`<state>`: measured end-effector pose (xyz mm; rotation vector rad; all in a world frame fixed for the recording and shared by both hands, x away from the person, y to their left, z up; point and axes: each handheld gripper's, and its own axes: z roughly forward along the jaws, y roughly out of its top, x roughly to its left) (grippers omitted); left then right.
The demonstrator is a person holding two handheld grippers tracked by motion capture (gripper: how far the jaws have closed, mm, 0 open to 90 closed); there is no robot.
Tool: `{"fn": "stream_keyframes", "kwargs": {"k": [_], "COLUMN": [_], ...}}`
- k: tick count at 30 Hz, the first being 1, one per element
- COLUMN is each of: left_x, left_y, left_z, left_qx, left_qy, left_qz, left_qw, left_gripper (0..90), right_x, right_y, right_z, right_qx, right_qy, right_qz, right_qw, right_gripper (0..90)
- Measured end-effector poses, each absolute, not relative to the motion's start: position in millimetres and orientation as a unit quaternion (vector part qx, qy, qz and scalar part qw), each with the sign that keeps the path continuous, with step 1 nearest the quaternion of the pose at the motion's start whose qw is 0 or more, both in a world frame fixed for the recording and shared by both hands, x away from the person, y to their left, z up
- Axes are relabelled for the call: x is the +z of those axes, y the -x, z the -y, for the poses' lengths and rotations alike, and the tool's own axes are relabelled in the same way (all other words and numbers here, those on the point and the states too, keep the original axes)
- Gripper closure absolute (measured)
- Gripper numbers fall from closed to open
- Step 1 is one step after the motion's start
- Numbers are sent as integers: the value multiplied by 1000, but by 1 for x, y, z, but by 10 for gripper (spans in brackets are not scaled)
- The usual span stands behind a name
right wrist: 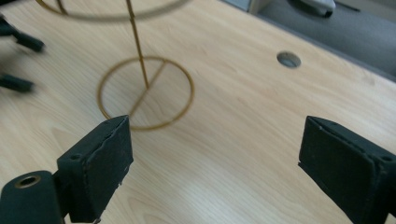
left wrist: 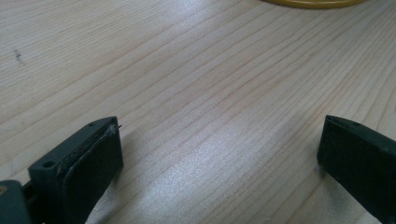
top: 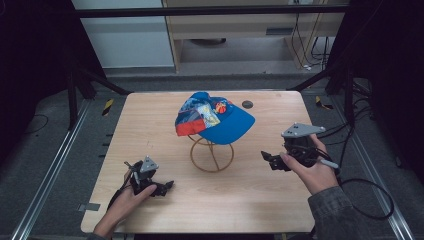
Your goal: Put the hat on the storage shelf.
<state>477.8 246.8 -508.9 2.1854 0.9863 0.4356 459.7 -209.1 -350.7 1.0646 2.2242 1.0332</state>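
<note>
Blue cap point(top: 215, 117) seated on gold wire stand point(top: 211, 154) at centre of wooden table point(top: 150, 115), brim toward the right. Left gripper point(top: 167, 186) low over the table near the front left, well apart from the stand; jaws spread wide, nothing between. Right gripper point(top: 266, 159) raised at the right, near the stand base point(right wrist: 145, 93); jaws likewise apart and empty.
</note>
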Motion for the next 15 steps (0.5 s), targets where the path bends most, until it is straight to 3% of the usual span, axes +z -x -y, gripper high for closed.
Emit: {"fn": "stream_keyframes", "kwargs": {"k": [15], "left_x": [-509], "left_y": [-477], "left_z": [-247], "left_qx": [168], "left_qy": [-842], "left_qz": [-379], "left_qw": [345], "left_gripper": [0], "right_x": [-399], "right_y": [-479], "right_z": [222], "right_qx": [377], "right_qy": [-420], "right_qz": [-790], "right_qw": [241], "right_gripper": [121]}}
